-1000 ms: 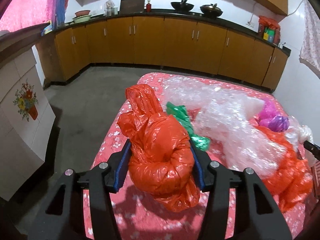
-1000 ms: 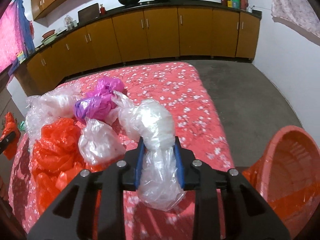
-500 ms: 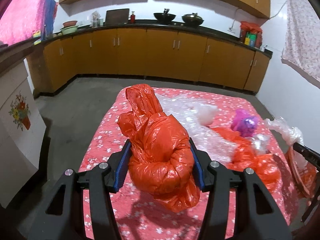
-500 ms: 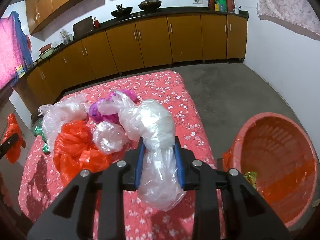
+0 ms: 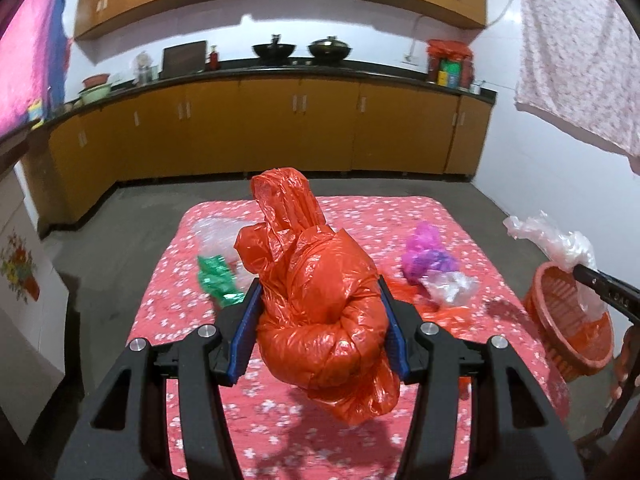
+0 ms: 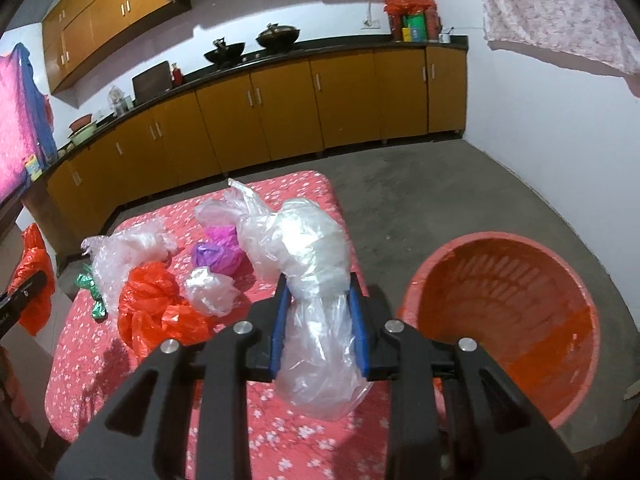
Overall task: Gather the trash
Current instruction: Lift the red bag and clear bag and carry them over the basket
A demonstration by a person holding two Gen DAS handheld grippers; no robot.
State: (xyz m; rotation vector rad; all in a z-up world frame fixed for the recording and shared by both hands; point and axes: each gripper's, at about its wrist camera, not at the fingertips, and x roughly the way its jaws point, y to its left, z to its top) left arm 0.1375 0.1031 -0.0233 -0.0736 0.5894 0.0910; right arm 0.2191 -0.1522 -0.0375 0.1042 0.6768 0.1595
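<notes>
My left gripper (image 5: 320, 324) is shut on a crumpled orange plastic bag (image 5: 316, 292), held above the pink flowered table (image 5: 280, 420). My right gripper (image 6: 318, 320) is shut on a clear plastic bag (image 6: 308, 264), held over the table's right edge beside the orange basket (image 6: 508, 320). In the left wrist view that basket (image 5: 560, 320) sits at the far right, with the right gripper's tip and its clear bag (image 5: 560, 248) above it. A green wrapper (image 5: 216, 280), a purple bag (image 5: 428, 256), a small clear bag (image 6: 208, 292) and another orange bag (image 6: 156, 300) lie on the table.
Yellow kitchen cabinets (image 5: 280, 128) line the far wall under a dark counter with woks (image 5: 276, 50). Grey concrete floor (image 6: 460, 192) surrounds the table. A white cabinet with a flower print (image 5: 20, 280) stands at the left. A patterned cloth (image 5: 580, 60) hangs at the upper right.
Both grippers rose and pulled back from the pile with their bags still held. The basket has come into fuller view at the right; the table looks farther below.
</notes>
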